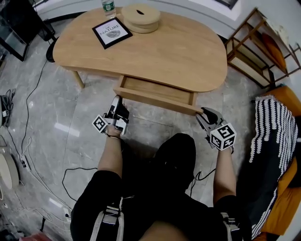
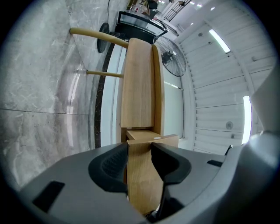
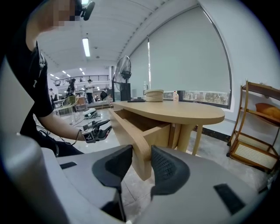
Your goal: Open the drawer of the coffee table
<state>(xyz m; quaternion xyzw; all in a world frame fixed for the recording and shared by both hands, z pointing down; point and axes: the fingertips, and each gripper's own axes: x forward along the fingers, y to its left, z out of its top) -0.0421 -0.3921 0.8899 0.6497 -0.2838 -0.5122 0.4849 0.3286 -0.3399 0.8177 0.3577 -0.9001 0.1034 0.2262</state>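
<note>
1. The coffee table (image 1: 188, 52) stands on a grey marble floor (image 1: 66, 117). Its drawer (image 1: 155, 88) is partly out from under the top, toward the person.
2. The left gripper (image 1: 117, 100) clamps the left end of the drawer front, with both pads on the wood.
3. The right gripper (image 1: 202, 113) grasps the right end of the same front panel.
4. A framed picture (image 1: 112, 32) and a round wooden box (image 1: 141, 18) sit on the tabletop's far side.

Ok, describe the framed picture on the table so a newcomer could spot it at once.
Find the rounded wooden coffee table with its drawer pulled out. On the far end of its top, at the head view's left, lies a picture beside a round wooden box and a bottle. It alone is flat, square and black-framed.
</note>
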